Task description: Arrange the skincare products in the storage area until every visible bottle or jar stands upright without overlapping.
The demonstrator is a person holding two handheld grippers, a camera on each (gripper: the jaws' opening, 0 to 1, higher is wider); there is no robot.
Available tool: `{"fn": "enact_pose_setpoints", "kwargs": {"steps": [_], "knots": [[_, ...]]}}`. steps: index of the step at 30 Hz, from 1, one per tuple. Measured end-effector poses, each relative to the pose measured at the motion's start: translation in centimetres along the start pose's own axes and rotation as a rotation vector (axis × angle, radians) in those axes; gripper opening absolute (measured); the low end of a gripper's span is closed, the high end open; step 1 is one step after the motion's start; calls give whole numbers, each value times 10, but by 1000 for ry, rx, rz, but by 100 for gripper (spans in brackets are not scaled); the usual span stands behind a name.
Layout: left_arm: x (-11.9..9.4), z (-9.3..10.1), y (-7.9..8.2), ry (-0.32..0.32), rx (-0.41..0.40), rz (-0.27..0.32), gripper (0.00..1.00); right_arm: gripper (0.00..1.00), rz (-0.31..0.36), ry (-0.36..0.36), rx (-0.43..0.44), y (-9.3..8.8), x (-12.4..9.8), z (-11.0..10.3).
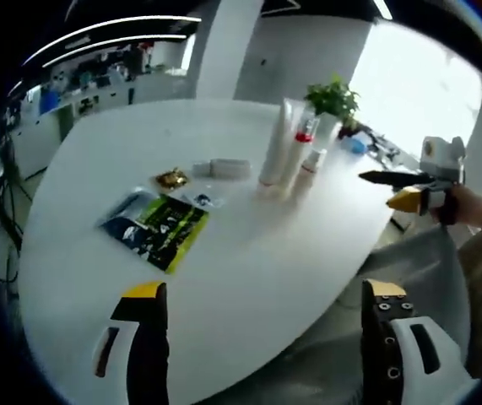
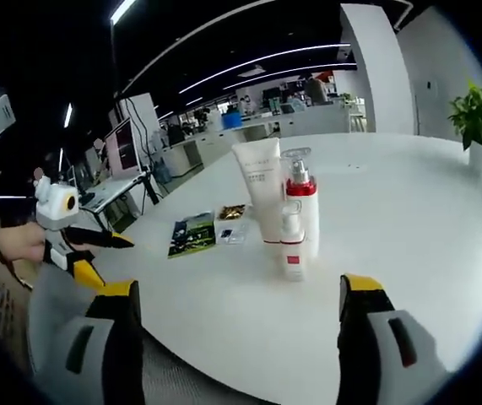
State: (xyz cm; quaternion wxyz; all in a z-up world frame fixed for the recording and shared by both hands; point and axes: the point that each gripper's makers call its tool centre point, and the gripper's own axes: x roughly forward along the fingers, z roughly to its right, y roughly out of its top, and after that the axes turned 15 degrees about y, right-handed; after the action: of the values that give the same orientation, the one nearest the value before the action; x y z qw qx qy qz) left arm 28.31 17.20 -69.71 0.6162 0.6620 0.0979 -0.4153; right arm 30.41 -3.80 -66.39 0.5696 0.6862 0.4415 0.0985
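While both grippers hang wide and empty off the near edge of the white table (image 2: 409, 211), a green packet (image 2: 192, 234) lies left; right of it stand a white tube (image 2: 259, 187), a red-collared pump bottle (image 2: 302, 211) and a small bottle (image 2: 291, 245), clustered upright.

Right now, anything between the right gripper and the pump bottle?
Nothing: in the right gripper view, bare white table lies between the open right gripper and the small pump bottle.
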Motion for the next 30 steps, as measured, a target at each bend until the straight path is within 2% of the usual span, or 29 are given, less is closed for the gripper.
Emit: {"fn": "enact_pose_setpoints", "kwargs": {"steps": [12,21,25,28,30], "knots": [[-6,-9,-7,23,-28,4,95,97,-13,-10,19,-8,-1,3],[-5,-12,-5,27,-32,16,94,95,-9,-9,23,-4,-2,4],[-4,-12,-5,26,-38,20,94,94,-43,-8,-4,-2,-2,12],[-4,-12,-3,27,-45,28,94,94,-47,-8,-28,9,-6,20],[-4,-10,-3,18,-40,30,94,94,-28,-9,-35,25,-8,30]]}}
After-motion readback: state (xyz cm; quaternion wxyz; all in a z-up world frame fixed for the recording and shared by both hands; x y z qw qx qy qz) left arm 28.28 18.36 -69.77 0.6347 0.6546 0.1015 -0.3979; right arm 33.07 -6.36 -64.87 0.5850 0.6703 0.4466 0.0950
